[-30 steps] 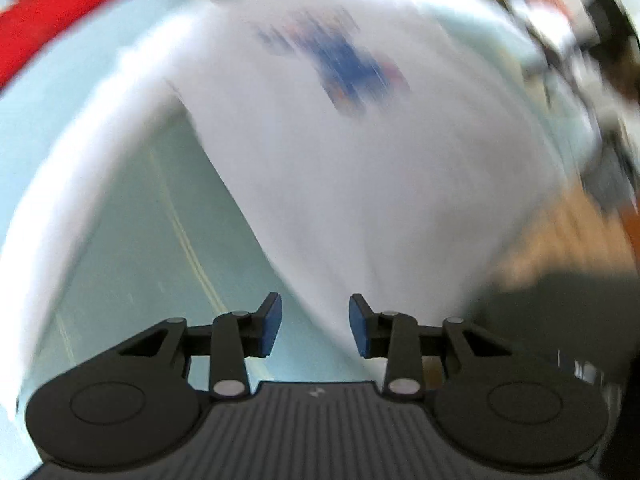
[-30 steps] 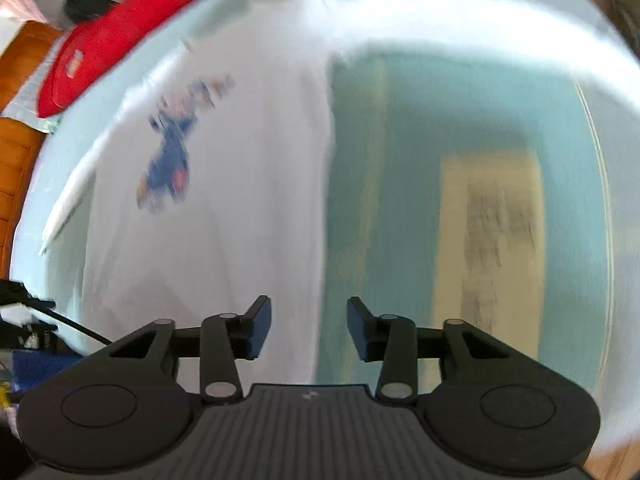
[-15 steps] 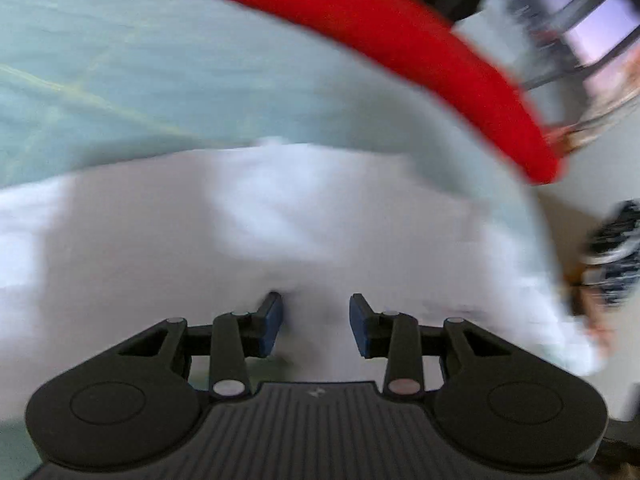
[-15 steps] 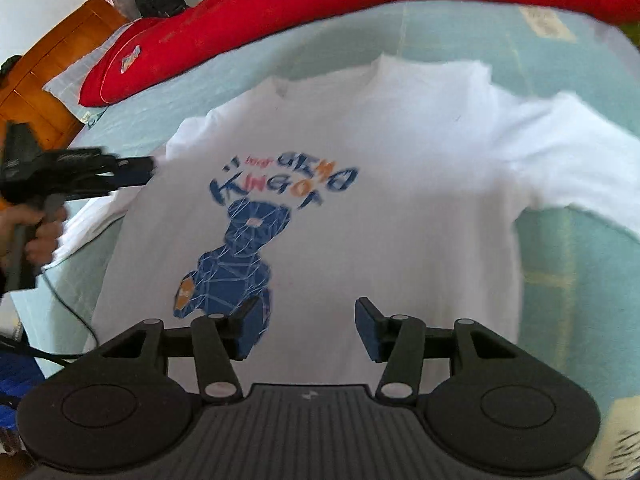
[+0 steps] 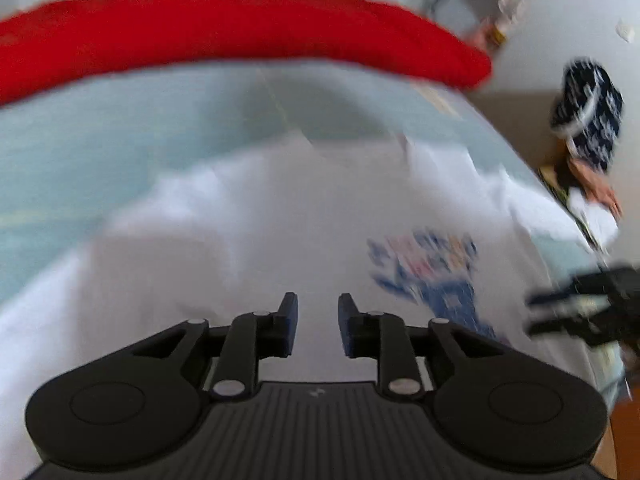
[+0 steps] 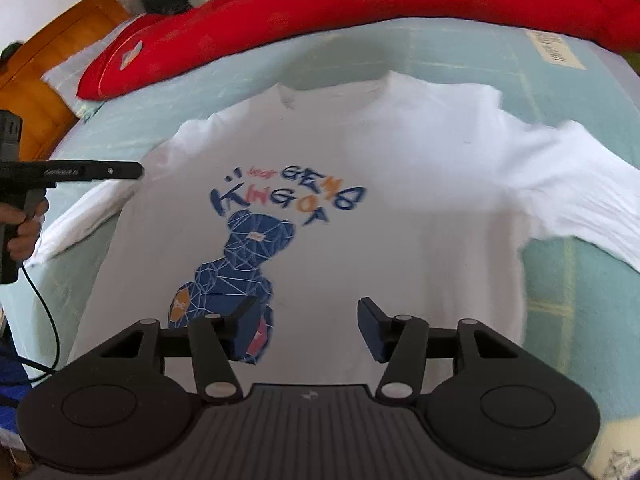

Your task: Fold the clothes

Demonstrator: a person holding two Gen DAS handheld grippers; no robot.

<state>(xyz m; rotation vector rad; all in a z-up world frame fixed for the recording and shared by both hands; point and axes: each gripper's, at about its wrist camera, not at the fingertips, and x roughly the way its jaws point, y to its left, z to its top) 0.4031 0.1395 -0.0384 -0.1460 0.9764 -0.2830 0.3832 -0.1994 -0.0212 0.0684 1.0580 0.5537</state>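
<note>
Both tools sit released, gripping nothing: my right tool (image 6: 307,326) is spread wide over the shirt's (image 6: 400,208) hem at lower centre, my left tool (image 5: 318,326) gapes less wide. Soft white cotton lies flat, print up, on the bed (image 6: 560,280), its long axis running away towards the collar, sleeves out sideways. Beyond lies a red pillow (image 6: 360,4).

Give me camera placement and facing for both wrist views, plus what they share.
Left wrist: sits on the left gripper, looks across the white T-shirt toward the red pillow; own open fingers show, and the right gripper at the right edge.
Right wrist: sits on the right gripper, looks up the shirt front at the blue bear print; the left gripper and holding hand show at left.
Shared: shirt, print, pillow, light green bed cover.
</note>
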